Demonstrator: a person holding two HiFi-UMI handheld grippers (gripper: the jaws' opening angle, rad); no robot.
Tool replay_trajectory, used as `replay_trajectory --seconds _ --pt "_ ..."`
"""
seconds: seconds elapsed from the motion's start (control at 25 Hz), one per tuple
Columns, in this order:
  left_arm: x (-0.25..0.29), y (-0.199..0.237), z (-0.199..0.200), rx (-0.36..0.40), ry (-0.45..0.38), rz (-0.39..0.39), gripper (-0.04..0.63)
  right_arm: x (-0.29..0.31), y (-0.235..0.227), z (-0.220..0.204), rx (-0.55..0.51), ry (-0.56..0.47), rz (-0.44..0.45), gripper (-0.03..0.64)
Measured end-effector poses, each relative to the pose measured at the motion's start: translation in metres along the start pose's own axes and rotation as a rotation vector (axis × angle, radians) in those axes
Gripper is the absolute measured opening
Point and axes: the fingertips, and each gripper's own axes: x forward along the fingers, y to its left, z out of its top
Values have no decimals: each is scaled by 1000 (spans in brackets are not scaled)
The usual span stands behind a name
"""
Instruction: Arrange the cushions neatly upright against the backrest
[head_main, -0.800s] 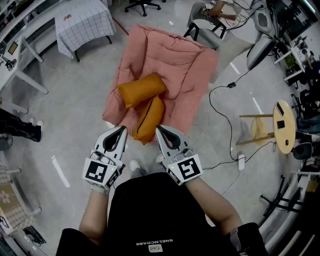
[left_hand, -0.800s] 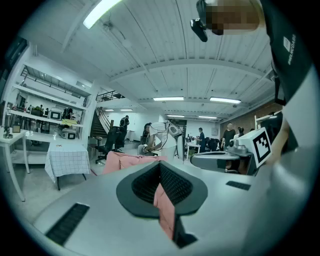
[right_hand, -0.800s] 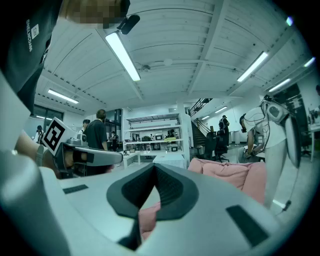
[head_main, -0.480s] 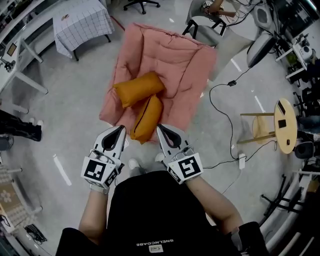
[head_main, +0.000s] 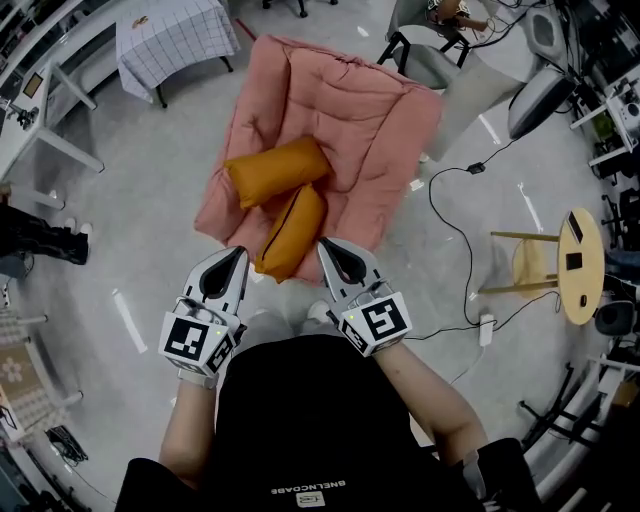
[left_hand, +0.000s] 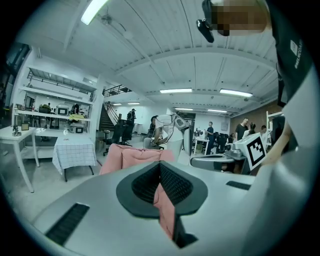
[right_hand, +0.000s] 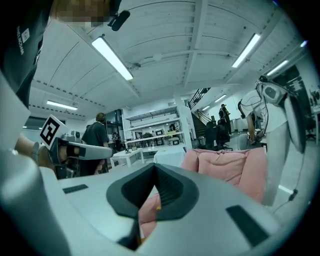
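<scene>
Two mustard-orange fabric cushions (head_main: 277, 171), plump and bolster-shaped, lie flat on the seat of a pink quilted lounge chair (head_main: 375, 130) that stands on the grey floor (head_main: 150, 230). One lies crosswise in the middle of the seat, well short of the backrest (head_main: 335, 70). The other cushion (head_main: 291, 232) lies lengthwise, touching the first, with its near end hanging over the chair's front edge. Neither stands upright. The left hand-held gripper (head_main: 238, 253) and the right hand-held gripper (head_main: 324, 244) flank that near end, just beside it, each with its jaws pressed together on nothing. Compared with the earlier frames, the cushions lie as they did and both hand-held grippers stay closed in the same flanking places; only the head view has drifted a little.
</scene>
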Motion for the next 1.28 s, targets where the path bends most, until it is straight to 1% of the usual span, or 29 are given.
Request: replay_trajectory --seconds 0.12,0.28,0.48,0.64,0.76,0.88,1.08,1.28 --pt "2 2 -5 -13 13 31 12 -2 -12 -10 18 23 -4 8" --pt "8 9 -13 -23 35 52 12 1 -25 -19 25 48 -17 8" --pt "25 27 -18 -31 58 10 12 21 -35 -30 18 92 -48 8" --pt "42 53 -21 -24 98 -24 12 48 -40 -37 21 126 -78 8" --pt "56 79 -20 -33 115 -63 13 74 -40 -42 25 159 -105 9" --pt "73 106 -18 -31 123 -122 14 100 -46 -48 41 191 -158 9" --pt "100 142 -16 -20 155 -214 14 129 -59 -59 94 232 -261 9" --pt "123 161 -28 17 215 -318 15 143 -70 -88 171 300 -350 11"
